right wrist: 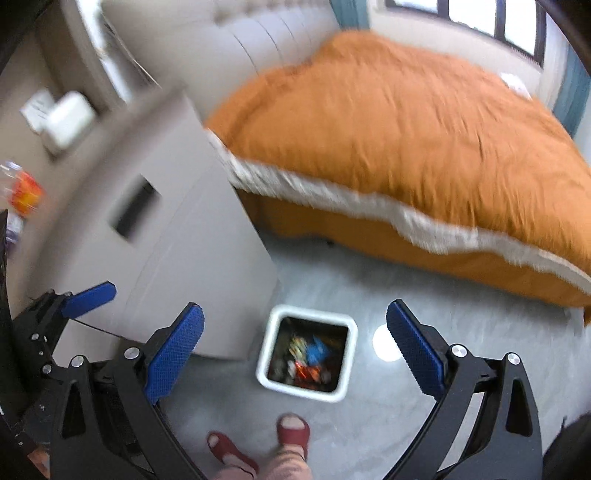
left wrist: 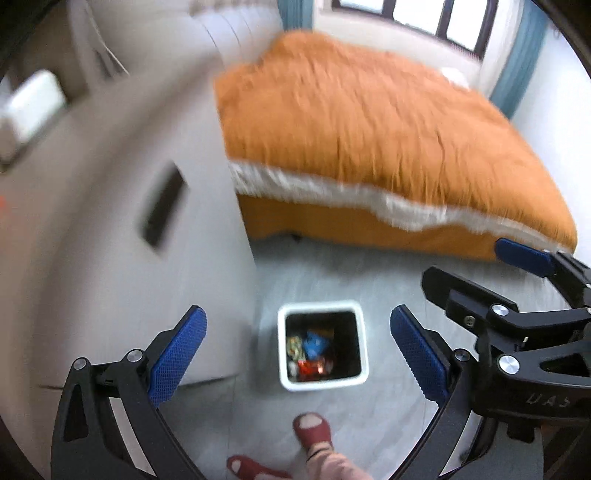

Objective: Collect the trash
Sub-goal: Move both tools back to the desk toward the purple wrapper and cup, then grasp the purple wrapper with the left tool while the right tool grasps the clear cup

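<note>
Both tools, left (left wrist: 298,347) and right (right wrist: 294,339), hung with jaws spread wide and nothing between them, above a white square bin (left wrist: 322,307) on the grey floor (left wrist: 388,424) beside a pale cabinet (right wrist: 177,206). Bin held crumpled blue, red and yellow wrappers (left wrist: 310,350); step judged a drop-off just finished. Next move would call for turning to the surface (right wrist: 22,122) at left, where an orange-labelled bottle (right wrist: 22,192) lay, blurred.

Orange-covered bed (left wrist: 388,129), pale grey floor (left wrist: 388,295), white cabinet (right wrist: 177,206), bright window (left wrist: 417,14)

Orange bed (left wrist: 388,122), grey cabinet (right wrist: 177,177), red slippers (left wrist: 314,430).
</note>
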The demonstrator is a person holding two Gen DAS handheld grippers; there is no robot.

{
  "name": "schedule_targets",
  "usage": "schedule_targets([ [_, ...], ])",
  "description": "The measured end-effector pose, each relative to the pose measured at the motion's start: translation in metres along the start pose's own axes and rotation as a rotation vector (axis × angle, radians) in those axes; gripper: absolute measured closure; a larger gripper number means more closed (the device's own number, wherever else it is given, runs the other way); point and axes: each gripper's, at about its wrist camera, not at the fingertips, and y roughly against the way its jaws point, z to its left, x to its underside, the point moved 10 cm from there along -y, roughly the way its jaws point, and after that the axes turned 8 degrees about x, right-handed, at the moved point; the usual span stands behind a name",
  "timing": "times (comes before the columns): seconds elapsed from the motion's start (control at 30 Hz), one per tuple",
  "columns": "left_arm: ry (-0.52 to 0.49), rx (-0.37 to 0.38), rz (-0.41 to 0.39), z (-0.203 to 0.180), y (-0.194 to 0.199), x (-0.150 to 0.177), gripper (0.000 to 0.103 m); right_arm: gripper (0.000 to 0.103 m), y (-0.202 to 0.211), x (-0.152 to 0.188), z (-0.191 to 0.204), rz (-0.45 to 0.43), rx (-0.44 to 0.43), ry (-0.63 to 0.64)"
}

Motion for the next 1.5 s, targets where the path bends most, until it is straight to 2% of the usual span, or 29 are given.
schedule_targets([
  [0.2,0.03,-0.082,-0.177,0.03,0.09,-0.037,0.005,0.004,0.066,-0.055,0.049,-0.163,-0.072,0.065],
  [0.4,0.057,-0.235,-0.319,0.089,0.163,-0.051,0.005,0.004,0.105,-0.087,0.121,-0.249,-0.181,0.145],
  [0.53,0.122,-0.313,-0.357,0.135,0.197,-0.05,0.005,0.004,0.117,-0.099,0.178,-0.277,-0.242,0.229],
  [0.77,0.23,-0.443,-0.4,0.21,0.24,-0.032,0.005,0.004,0.117,-0.107,0.261,-0.269,-0.334,0.322],
  [0.9,0.308,-0.526,-0.397,0.256,0.247,-0.022,0.005,0.004,0.108,-0.111,0.303,-0.259,-0.357,0.396],
  [1.03,0.363,-0.563,-0.372,0.294,0.243,-0.02,0.005,0.004,0.094,-0.116,0.343,-0.244,-0.383,0.456],
  [1.2,0.398,-0.571,-0.296,0.326,0.219,-0.015,0.005,0.004,0.072,-0.123,0.381,-0.226,-0.403,0.49],
  [1.3,0.414,-0.569,-0.261,0.339,0.204,-0.013,0.005,0.004,0.05,-0.123,0.401,-0.186,-0.406,0.498],
  [1.47,0.446,-0.532,-0.243,0.352,0.188,-0.011,0.007,0.005,0.021,-0.125,0.422,-0.151,-0.402,0.509],
  [1.5,0.441,-0.523,-0.245,0.352,0.187,-0.012,0.009,0.011,0.018,-0.126,0.424,-0.152,-0.397,0.512],
])
